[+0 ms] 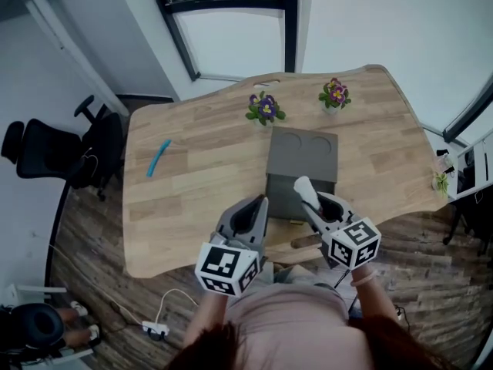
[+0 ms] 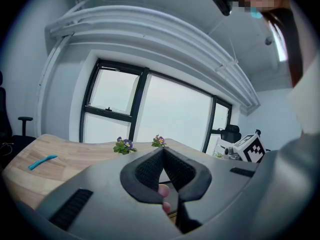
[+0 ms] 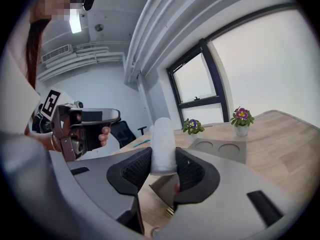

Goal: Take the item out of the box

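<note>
When you look down from the head view, both grippers are held close to the body at the near edge of the table [image 1: 177,206]. The left gripper [image 1: 256,203] is beside the right gripper [image 1: 314,200], which holds the white item [image 1: 303,186] over the grey box [image 1: 302,156].

Left gripper view: jaws pinched together on nothing, aimed roughly level toward the windows [image 2: 175,109].

Right gripper view: jaws clamped on the item's lower part. It stands upright, with the box behind.

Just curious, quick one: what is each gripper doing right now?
Left gripper: jaws closed, empty.
Right gripper: jaws closed on the white item.
</note>
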Available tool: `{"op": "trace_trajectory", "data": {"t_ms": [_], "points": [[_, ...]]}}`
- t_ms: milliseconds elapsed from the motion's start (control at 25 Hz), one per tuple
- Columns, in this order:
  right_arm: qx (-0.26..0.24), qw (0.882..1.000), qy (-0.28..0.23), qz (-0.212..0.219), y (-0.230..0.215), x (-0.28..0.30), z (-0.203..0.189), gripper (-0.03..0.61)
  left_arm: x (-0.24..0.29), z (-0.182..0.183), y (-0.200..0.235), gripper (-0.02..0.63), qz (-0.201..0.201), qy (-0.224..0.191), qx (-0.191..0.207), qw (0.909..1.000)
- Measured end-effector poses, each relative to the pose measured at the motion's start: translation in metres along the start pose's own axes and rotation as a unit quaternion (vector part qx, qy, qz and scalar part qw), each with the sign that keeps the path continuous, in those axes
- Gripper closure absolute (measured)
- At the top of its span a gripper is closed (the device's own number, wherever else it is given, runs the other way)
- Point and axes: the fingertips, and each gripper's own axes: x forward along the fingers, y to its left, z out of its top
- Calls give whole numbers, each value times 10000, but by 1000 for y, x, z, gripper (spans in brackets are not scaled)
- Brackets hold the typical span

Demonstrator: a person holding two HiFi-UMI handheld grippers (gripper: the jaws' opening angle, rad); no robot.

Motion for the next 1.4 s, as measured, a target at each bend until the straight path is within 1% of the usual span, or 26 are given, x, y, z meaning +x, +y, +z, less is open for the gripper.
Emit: {"op": "trace_trajectory", "data": {"t_ms": [320,600,720,880,1080,1200,1400], "points": [[3,9987,-498,62,-2,-26,20,442,-4,-1,-22,618,163,-30,65,9998],[83,9953,-955,124,-8,-40,38,442,-12,6,-39,618,377,-123,160,9991],[47,9941,-1068,153,-6,-46,42,442,-18,9,-45,618,460,-149,174,9987],[55,9921,-1239,169,-3,-47,51,443,-28,17,-44,618,607,-242,175,9977],[186,9870,-1591,117,5,-47,68,445,-41,16,-38,618,727,-280,152,9968],[87,9854,-1700,99,12,-47,74,445,-45,19,-34,618,728,-320,181,9967],[-116,9838,-1784,-113,20,-52,80,445,-54,25,-31,618,644,-413,199,9969]]}}
